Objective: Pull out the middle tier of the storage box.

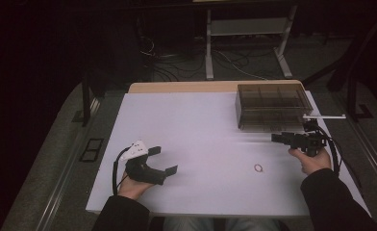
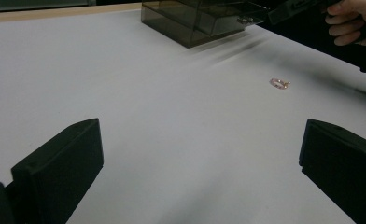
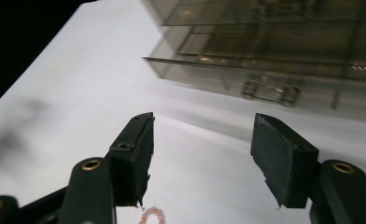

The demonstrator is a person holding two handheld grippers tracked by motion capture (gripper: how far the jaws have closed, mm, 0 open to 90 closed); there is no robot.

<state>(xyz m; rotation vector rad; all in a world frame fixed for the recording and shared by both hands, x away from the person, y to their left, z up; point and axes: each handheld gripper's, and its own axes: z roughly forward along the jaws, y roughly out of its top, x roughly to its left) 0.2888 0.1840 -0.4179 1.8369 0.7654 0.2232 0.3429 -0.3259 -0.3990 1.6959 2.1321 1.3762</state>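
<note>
A small pinkish ring (image 1: 258,168) lies on the white tabletop (image 1: 191,125), right of centre. A smoky transparent drawer box (image 1: 270,106) stands at the far right. My right gripper (image 1: 278,137) hovers just in front of the box, above and beyond the ring, pointing left. In the right gripper view the right gripper (image 3: 202,140) is open and empty, facing the box (image 3: 274,42), with the ring (image 3: 151,216) at the bottom edge. My left gripper (image 1: 166,160) rests near the front left, open wide and empty. The left gripper view shows the ring (image 2: 279,83) and the box (image 2: 195,21) far ahead.
A wooden strip (image 1: 186,87) runs along the table's far edge. Beyond it stand white metal frame legs (image 1: 209,48) among cables on the dark floor. The person's right hand (image 2: 354,23) appears at the top right of the left gripper view.
</note>
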